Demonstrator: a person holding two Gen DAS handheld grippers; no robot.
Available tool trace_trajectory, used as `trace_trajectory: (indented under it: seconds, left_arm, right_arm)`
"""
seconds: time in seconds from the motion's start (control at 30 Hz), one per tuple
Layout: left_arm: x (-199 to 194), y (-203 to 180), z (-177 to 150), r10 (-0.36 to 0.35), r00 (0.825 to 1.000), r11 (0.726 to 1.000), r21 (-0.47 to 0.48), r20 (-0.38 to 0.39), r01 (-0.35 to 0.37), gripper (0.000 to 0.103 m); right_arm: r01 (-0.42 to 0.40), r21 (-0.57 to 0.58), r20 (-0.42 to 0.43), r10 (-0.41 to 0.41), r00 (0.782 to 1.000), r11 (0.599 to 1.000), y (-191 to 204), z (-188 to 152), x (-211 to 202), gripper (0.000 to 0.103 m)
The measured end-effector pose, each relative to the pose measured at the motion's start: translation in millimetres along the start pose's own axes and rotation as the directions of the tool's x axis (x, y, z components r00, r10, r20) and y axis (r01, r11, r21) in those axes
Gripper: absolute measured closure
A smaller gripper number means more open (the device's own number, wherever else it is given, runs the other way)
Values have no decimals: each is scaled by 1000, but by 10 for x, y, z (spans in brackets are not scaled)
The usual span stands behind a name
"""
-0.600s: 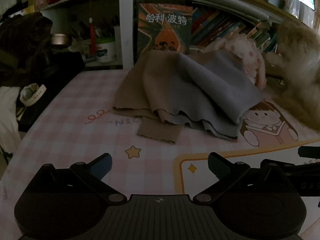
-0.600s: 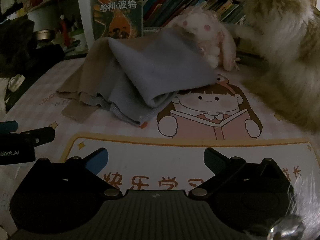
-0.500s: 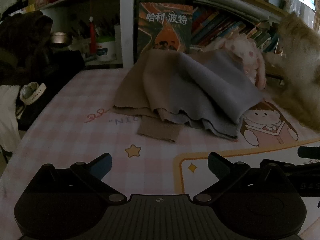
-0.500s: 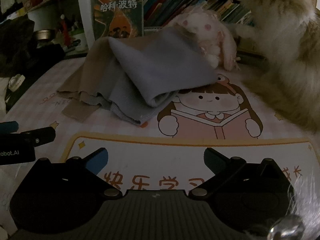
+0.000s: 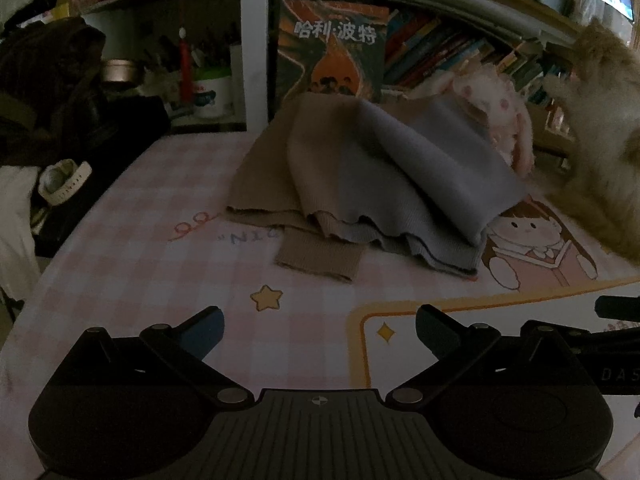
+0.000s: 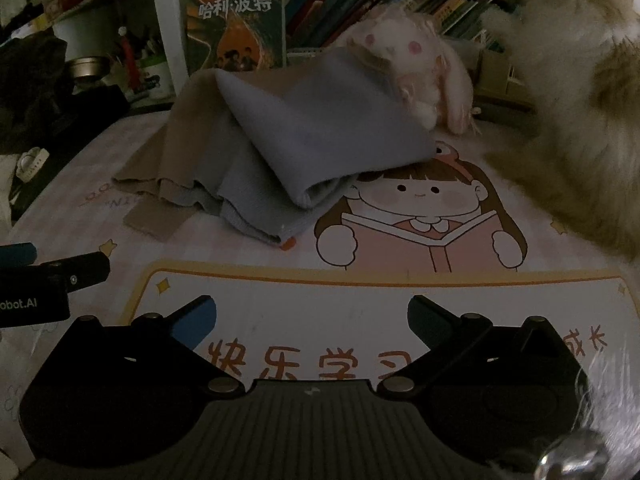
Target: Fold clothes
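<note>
The folding is not starting yet, I think. The left claw (image 5: 320,330) is hanging over the tabletop (image 5: 132,240) with its two fingers spread wide and nothing between them. The right claw (image 6: 312,320) is doing the same, wide apart and holding nothing.

The clothes (image 5: 360,184) are lying in a heap at the far side of the tabletop, well apart from both claws. A gray piece (image 6: 320,132) is sitting on top of a tan piece (image 6: 180,152), and the far end is leaning on a pink bunny toy (image 6: 416,64). A fluffy animal (image 6: 580,120) is sitting near the heap on the right.

Next, the claws are needing to go forward and pinch the near edges of the gray piece, then pull it flat.

On the shelf behind, a metal bowl (image 5: 120,72) and a white pot (image 5: 212,92) are standing. It is too dark to tell what is inside them.
</note>
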State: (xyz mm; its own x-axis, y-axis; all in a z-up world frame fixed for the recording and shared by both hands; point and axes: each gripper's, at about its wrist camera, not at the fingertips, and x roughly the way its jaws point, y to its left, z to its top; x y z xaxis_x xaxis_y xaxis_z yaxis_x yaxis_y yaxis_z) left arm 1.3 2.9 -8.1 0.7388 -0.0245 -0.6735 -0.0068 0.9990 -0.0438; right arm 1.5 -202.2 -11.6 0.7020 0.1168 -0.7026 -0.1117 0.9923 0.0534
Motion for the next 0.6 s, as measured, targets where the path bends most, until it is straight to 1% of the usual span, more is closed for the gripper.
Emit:
trace_trajectory:
  seconds: [0.6]
  left_arm:
    - [-16, -6, 22, 7, 1000, 1000, -12, -6, -7, 0]
  right_arm:
    - [-2, 5, -11, 2, 1000, 1000, -14, 5, 27, 0]
